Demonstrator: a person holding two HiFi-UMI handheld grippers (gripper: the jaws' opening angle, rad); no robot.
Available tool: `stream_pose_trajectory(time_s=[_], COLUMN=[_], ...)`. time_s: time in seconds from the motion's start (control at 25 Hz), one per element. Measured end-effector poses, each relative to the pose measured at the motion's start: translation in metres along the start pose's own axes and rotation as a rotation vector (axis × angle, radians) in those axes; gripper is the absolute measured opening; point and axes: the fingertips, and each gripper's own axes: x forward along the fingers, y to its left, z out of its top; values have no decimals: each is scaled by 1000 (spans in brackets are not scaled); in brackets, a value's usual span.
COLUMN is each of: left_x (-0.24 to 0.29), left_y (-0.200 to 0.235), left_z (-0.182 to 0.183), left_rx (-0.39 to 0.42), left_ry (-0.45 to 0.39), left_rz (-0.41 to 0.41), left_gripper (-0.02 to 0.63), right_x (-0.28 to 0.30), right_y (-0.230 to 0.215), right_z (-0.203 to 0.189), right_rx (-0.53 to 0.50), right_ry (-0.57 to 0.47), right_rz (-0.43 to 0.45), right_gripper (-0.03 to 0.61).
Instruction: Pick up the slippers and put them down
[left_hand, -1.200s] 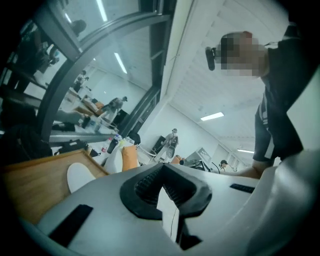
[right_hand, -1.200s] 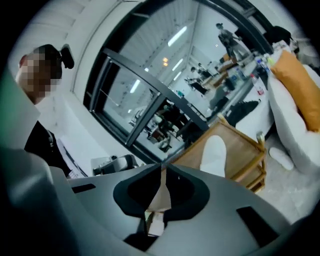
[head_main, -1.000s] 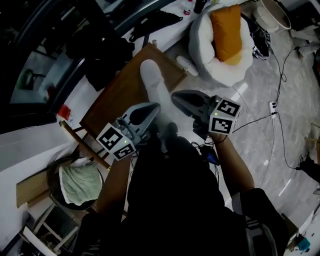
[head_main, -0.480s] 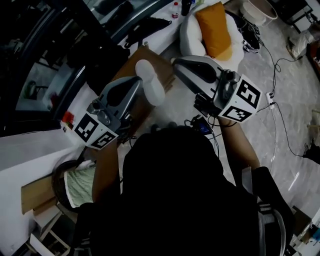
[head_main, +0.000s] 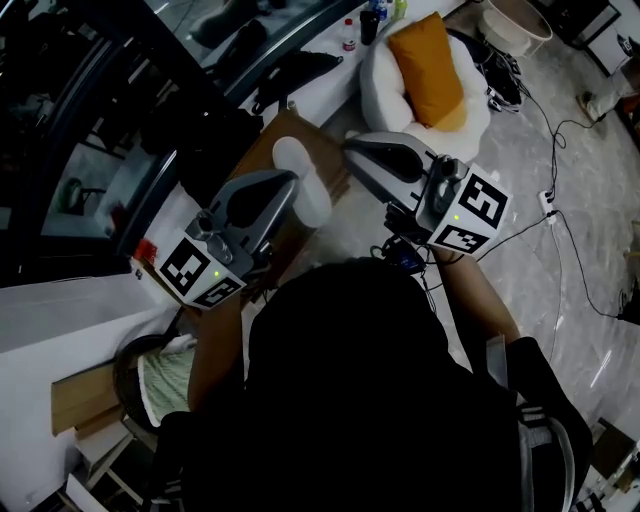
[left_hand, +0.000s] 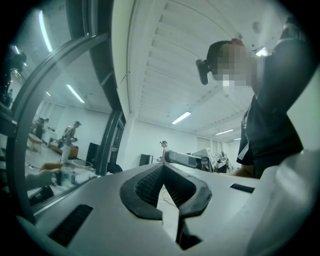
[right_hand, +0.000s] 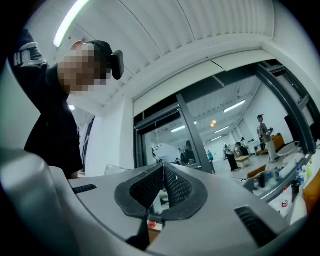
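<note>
One white slipper (head_main: 303, 172) lies on a brown wooden tabletop (head_main: 262, 160) below me, its near end hidden behind my left gripper (head_main: 287, 181). That gripper is held high above the tabletop and away from the slipper. In the left gripper view its jaws (left_hand: 163, 167) are shut tip to tip with nothing between them, pointing out across the room. My right gripper (head_main: 353, 142) is raised just as high to the slipper's right. Its jaws (right_hand: 163, 170) are likewise shut and empty. I see no second slipper.
A round white chair (head_main: 385, 75) holding an orange cushion (head_main: 428, 62) stands beyond the tabletop. Cables (head_main: 565, 215) and a power strip (head_main: 548, 201) lie on the marble floor at right. A dark basket with a green cloth (head_main: 160, 378) sits lower left. Dark clothes (head_main: 295, 68) lie on a white counter.
Both grippers have come up toward my head and rolled, now looming larger in the head view. The white slipper has stayed on the brown tabletop.
</note>
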Motion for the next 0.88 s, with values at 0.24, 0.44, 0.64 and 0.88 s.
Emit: stream_pose_trajectory(time_s=[0.24, 0.44, 0.64, 0.88], left_x=[15, 17, 16, 10], left_y=[-5, 4, 1, -8], left_z=[-17, -6, -22, -42], left_rx=[-33, -8, -43, -68], left_ry=[33, 25, 35, 85], left_rz=[3, 28, 73, 106], left_gripper=[11, 11, 11, 11], right_x=[-13, -10, -11, -15], right_y=[2, -9, -16, -11], right_z=[-8, -14, -32, -41], right_rx=[-10, -94, -85, -16], right_ry=[4, 36, 98, 56], right_rz=[64, 45, 23, 47], right_gripper=[29, 29, 29, 29])
